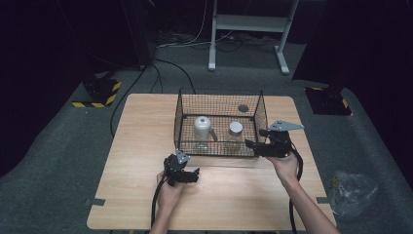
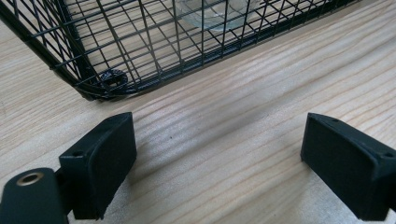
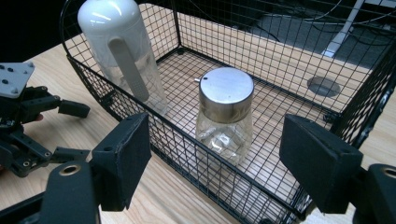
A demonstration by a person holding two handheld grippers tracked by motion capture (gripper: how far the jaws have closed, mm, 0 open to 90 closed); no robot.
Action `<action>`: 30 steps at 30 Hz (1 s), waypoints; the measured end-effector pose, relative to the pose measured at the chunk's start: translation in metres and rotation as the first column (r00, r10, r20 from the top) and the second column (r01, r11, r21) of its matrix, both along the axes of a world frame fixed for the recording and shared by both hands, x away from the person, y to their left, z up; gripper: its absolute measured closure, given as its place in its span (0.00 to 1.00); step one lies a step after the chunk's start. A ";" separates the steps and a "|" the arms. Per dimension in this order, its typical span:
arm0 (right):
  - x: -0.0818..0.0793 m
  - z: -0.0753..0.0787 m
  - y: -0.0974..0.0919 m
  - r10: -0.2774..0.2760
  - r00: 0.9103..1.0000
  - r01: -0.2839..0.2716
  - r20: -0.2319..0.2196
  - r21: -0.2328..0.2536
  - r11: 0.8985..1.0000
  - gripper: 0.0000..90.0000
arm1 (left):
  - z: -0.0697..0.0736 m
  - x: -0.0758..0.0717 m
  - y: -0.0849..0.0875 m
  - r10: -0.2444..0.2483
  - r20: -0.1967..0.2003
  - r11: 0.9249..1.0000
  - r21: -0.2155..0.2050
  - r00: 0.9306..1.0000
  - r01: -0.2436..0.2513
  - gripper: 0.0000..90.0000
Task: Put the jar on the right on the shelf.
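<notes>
Both grippers, left gripper low in the frame and right gripper by the wire basket, have jaws wide, holding nothing. Inside stand a glass jar and white bottle, probably untouched.

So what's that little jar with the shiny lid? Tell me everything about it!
The little jar is clear, like glass, with a round silvery metal lid screwed on top and a tiny nub poking out at the lid's edge. It looks empty. It stands upright on the floor of the black wire basket, near the front wall, to the right of a taller white-topped bottle without touching it. From above, it sits in the basket's right half. Neither gripper touches it.
</notes>
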State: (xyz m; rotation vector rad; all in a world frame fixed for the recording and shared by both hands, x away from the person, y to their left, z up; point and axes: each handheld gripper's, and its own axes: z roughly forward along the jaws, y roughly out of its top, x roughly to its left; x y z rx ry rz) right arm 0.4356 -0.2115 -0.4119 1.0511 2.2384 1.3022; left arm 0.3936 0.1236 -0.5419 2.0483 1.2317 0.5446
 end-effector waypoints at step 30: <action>-0.016 -0.026 -0.003 -0.009 1.000 0.009 -0.017 -0.036 0.999 0.28 | 0.000 0.000 0.000 0.000 0.000 1.000 -0.001 1.000 0.000 0.12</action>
